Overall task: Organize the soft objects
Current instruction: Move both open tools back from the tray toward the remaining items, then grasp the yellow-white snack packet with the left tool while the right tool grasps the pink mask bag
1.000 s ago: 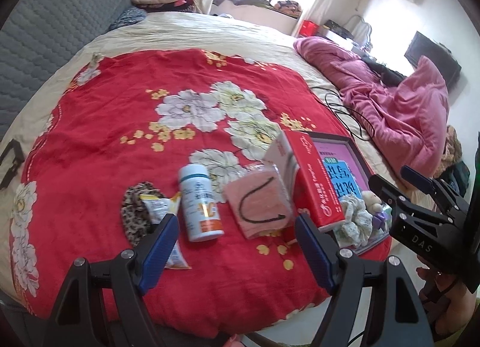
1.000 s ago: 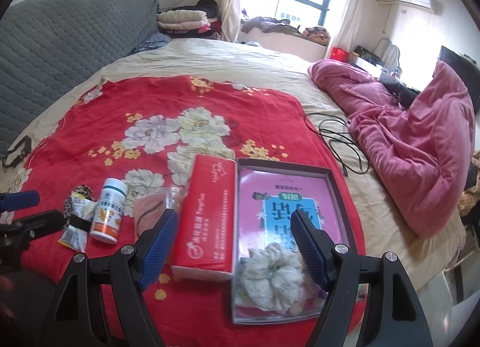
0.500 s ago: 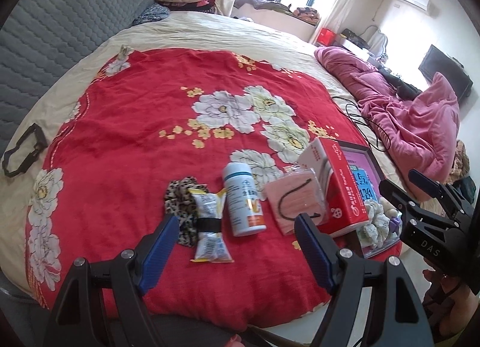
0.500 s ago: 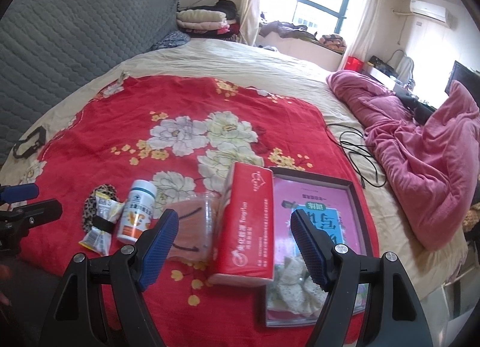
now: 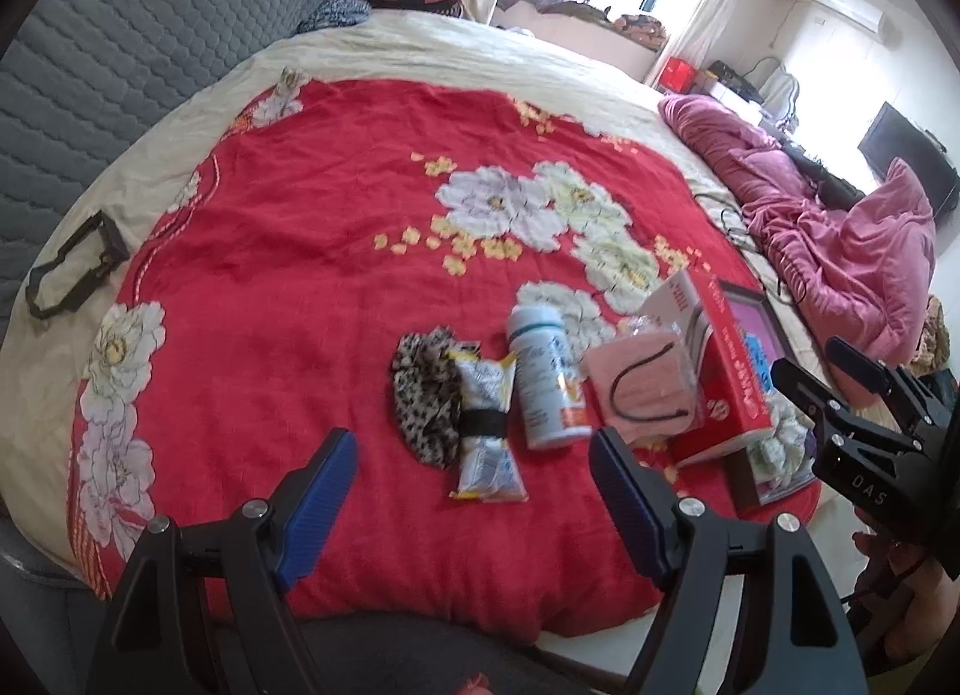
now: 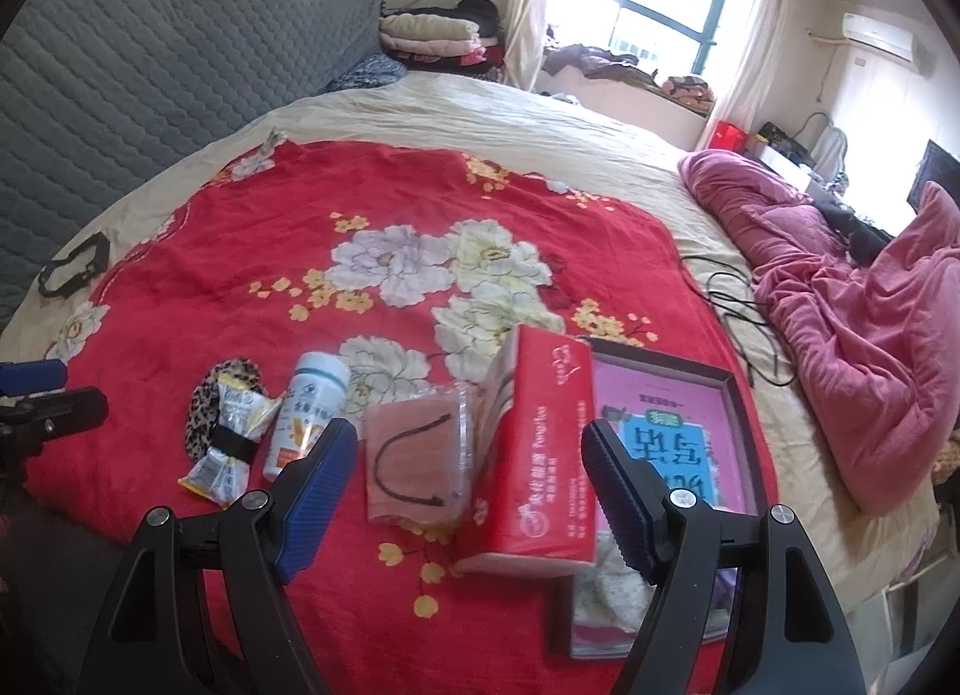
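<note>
- The bed [image 5: 456,65] carried a red floral blanket [image 5: 312,251].
- A framed tray [image 6: 735,395] held a pale scrunchie [image 6: 612,587]; probably the only item sorted.
- The leopard scrunchie [image 5: 423,395] and pink mask [image 5: 645,386] lay unsorted.
- The left tool [image 5: 474,494] and right tool [image 6: 462,482] gaped wide, empty.

**Readable marks on my feeds**

On my left wrist feed I can read "DAS" in pale letters on the black body of the right gripper [image 5: 864,389]. The red tissue pack [image 6: 534,449] carries white Latin lettering along its top, roughly "TongTian", though I can't be sure. The pink tray [image 6: 729,395] shows large upside-down Chinese characters; the white bottle [image 6: 306,413] label is too blurred.
</note>
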The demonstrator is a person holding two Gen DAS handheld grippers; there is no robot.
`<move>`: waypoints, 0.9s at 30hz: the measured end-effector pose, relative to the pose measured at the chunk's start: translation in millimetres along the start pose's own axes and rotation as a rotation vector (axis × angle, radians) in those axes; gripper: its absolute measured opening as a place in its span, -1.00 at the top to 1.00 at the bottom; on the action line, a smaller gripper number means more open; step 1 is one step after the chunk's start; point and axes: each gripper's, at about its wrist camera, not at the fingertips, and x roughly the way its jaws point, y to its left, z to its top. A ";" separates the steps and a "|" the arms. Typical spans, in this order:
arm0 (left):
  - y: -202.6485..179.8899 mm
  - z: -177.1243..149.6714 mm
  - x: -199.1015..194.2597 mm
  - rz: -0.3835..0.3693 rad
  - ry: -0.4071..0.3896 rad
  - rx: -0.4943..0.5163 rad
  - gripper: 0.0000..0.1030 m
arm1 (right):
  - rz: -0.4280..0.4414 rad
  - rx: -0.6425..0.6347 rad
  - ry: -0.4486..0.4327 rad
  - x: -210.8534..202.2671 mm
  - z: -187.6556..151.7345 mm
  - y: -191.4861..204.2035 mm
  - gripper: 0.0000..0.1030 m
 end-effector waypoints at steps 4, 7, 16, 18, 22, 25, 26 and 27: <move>3.5 -13.0 13.0 -0.001 0.032 -0.003 -0.53 | 0.016 -0.021 0.032 11.5 -10.3 9.1 -0.52; 4.0 -22.6 28.1 -0.006 0.072 -0.006 -0.53 | 0.027 -0.040 0.044 19.3 -18.4 15.7 -0.52; -14.8 -34.6 77.8 -0.036 0.182 0.023 -0.53 | 0.035 -0.044 0.104 45.8 -34.4 19.4 -0.52; -17.1 -35.7 91.7 -0.036 0.208 0.016 -0.53 | 0.030 -0.042 0.112 50.5 -34.1 17.6 -0.52; -14.6 -30.3 110.4 -0.034 0.233 -0.012 -0.51 | 0.028 -0.041 0.122 58.9 -30.9 15.3 -0.52; -14.2 -25.1 121.5 -0.043 0.255 -0.022 -0.38 | 0.026 -0.052 0.131 66.7 -27.0 16.5 -0.52; -15.2 -23.8 124.8 -0.042 0.260 -0.025 -0.36 | 0.025 -0.056 0.135 70.0 -25.4 17.4 -0.52; -16.2 -22.6 129.0 -0.034 0.267 -0.027 -0.31 | 0.023 -0.063 0.137 73.8 -23.7 18.6 -0.52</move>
